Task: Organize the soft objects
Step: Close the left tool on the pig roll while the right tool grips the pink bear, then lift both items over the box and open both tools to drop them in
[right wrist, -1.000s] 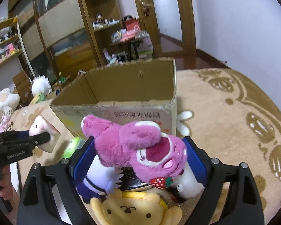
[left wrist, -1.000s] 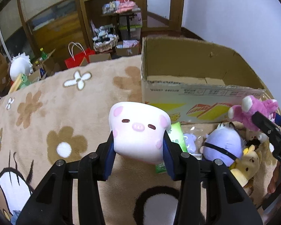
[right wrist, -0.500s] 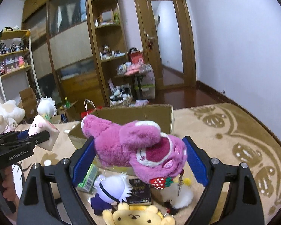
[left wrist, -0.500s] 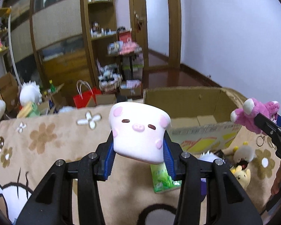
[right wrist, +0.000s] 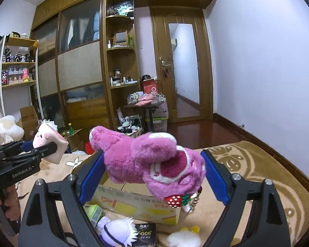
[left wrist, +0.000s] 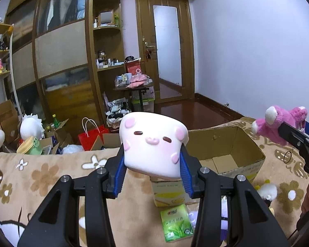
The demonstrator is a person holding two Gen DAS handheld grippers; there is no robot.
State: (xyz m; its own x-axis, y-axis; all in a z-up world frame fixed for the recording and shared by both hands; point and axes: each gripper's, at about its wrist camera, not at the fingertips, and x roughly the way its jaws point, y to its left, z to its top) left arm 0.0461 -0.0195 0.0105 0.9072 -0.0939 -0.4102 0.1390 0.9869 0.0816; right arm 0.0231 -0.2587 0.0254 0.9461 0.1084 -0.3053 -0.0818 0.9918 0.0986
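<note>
My left gripper (left wrist: pixel 152 175) is shut on a white pig-face squishy (left wrist: pixel 153 144) and holds it high above the carpet, just in front of the open cardboard box (left wrist: pixel 232 142). My right gripper (right wrist: pixel 152 173) is shut on a pink plush bear (right wrist: pixel 150 162) with a strawberry charm, held above the box (right wrist: pixel 134 201). The right gripper and bear show at the right edge of the left wrist view (left wrist: pixel 282 123). The left gripper and squishy show at the left of the right wrist view (right wrist: pixel 47 144).
On the flowered carpet (left wrist: pixel 41 179) in front of the box lie a green tea packet (left wrist: pixel 175 224), a purple plush (right wrist: pixel 115 230), a dark packet (right wrist: pixel 144 232) and a white fluffy toy (left wrist: pixel 265 191). Boxes, a red bag (left wrist: pixel 92 138) and shelves stand behind.
Both grippers have risen with their toys. The box and the loose toys now sit lower in both views, and more of the room shows behind.
</note>
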